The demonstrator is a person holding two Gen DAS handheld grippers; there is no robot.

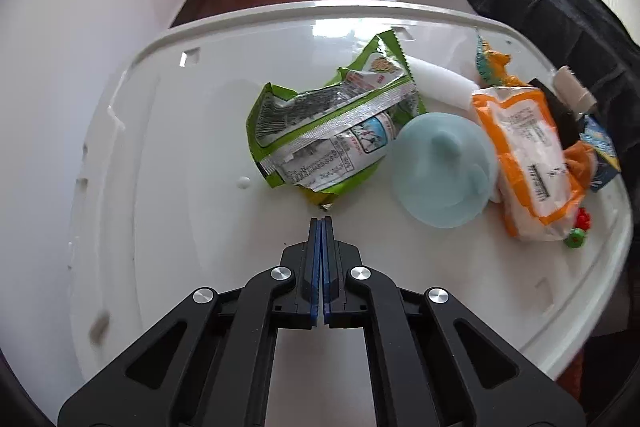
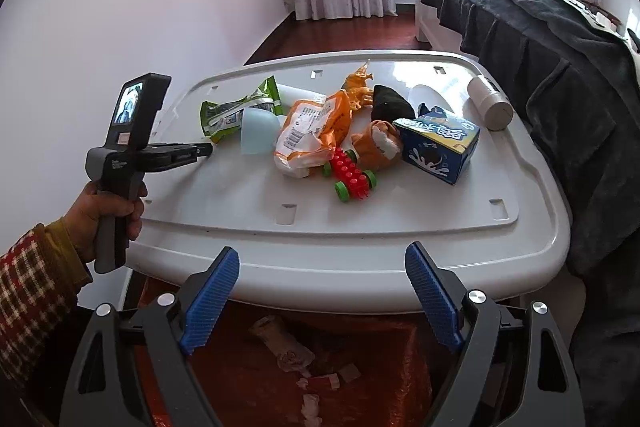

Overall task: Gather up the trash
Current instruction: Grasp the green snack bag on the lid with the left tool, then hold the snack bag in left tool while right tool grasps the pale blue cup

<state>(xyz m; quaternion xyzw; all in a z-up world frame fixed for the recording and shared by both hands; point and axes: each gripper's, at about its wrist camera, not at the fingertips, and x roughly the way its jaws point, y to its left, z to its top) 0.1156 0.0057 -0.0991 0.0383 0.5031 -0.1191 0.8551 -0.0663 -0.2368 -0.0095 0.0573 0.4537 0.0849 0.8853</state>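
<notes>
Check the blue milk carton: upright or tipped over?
Tipped over. The blue milk carton lies on its side on the white lid, gabled top pointing left.

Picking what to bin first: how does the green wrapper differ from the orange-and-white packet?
The green wrapper lies crumpled at the left end of the pile, nearest the shut left gripper; the orange-and-white packet lies further right, against the red toy car. The wrapper shows silver lining; the packet looks fuller. Both are printed plastic on the white lid.

The left camera sits close above the white table (image 1: 168, 115), looking steeply down — the green wrapper (image 1: 328, 131) is right in front. The right camera looks from farther back, past the table's (image 2: 360, 259) near edge. Both see the green wrapper (image 2: 236, 107) and the bed (image 2: 540, 39).
</notes>
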